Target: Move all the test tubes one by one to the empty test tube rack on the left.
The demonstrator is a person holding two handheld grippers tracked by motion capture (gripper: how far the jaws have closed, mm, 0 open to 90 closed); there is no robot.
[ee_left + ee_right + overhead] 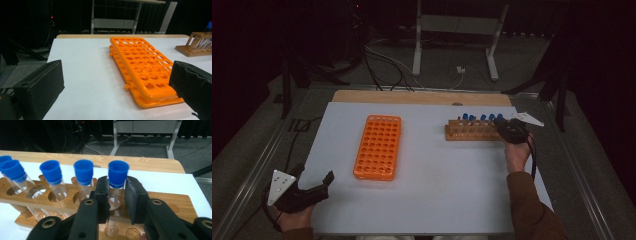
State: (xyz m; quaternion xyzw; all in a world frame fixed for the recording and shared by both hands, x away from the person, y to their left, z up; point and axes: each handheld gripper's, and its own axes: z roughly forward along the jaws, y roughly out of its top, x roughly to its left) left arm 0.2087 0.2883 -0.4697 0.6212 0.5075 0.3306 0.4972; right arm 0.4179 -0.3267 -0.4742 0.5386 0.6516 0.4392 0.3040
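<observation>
A wooden tube rack (469,131) stands at the right back of the white table and carries several clear test tubes with blue caps. In the right gripper view my right gripper (117,188) is shut on the rightmost tube (118,173), with the pads pressing its glass just under the cap while it stands in the wooden rack (162,200). The high view shows that right gripper (502,123) at the rack's right end. An orange plastic rack (377,146) with empty holes lies left of centre. My left gripper (316,172) rests open at the table's near left corner, aimed at the orange rack (142,67).
The white table top (437,170) has a bare wooden strip (412,96) along its far edge. Behind the table, cables and a white metal stand (452,30) sit on the dark floor. Metal rails run along both sides of the table.
</observation>
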